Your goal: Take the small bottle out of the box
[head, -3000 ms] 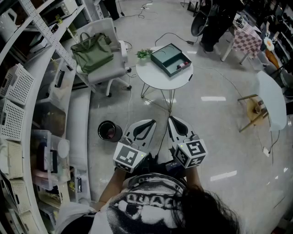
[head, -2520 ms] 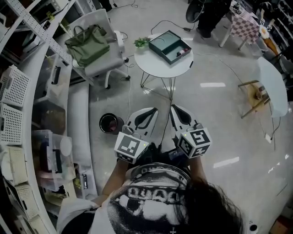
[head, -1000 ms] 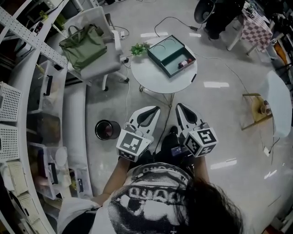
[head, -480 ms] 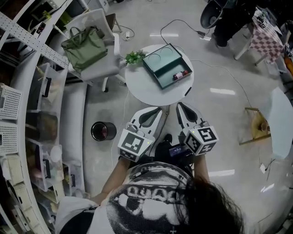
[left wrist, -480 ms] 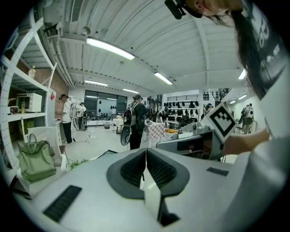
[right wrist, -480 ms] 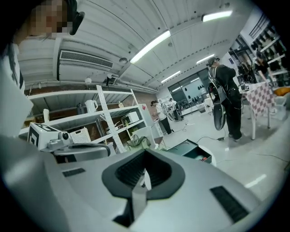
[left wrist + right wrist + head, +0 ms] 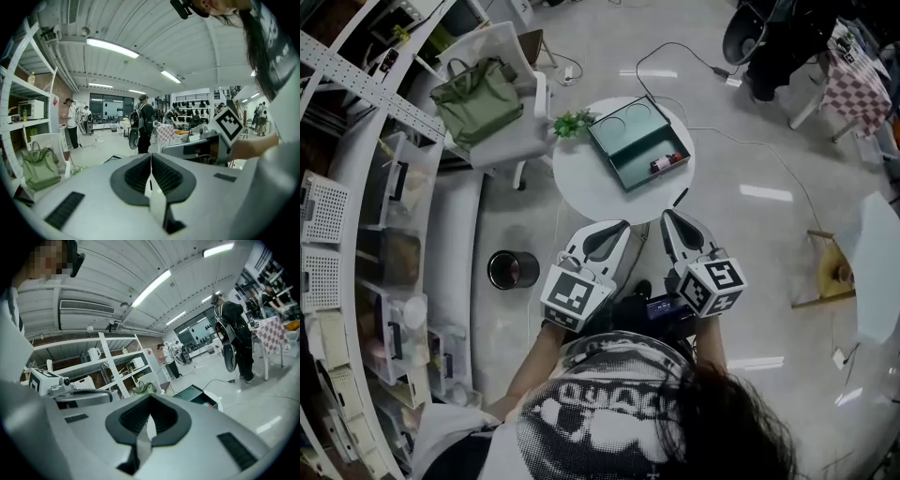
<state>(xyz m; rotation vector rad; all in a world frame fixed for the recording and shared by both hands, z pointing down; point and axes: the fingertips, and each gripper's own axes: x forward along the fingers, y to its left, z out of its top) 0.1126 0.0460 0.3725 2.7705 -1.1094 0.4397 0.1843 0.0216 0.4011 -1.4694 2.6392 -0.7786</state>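
An open dark-green box (image 7: 637, 141) lies on a small round white table (image 7: 600, 183) ahead of me. A small bottle (image 7: 664, 163) rests inside the box near its right end. My left gripper (image 7: 623, 225) and right gripper (image 7: 666, 214) are held side by side near my chest, short of the table's near edge. Both are shut with nothing between the jaws. In the right gripper view the box (image 7: 197, 393) shows beyond the shut jaws. The left gripper (image 7: 150, 157) points level across the room, and no box appears in its view.
A small green plant (image 7: 572, 122) stands at the table's left edge and a dark pen (image 7: 681, 197) lies near its front right. A white chair with a green bag (image 7: 478, 89) is to the left. A black bin (image 7: 513, 269) sits on the floor. Shelving (image 7: 366, 216) lines the left side.
The table with the box has come nearer to the grippers as I walk toward it. Both grippers stay shut and held together.
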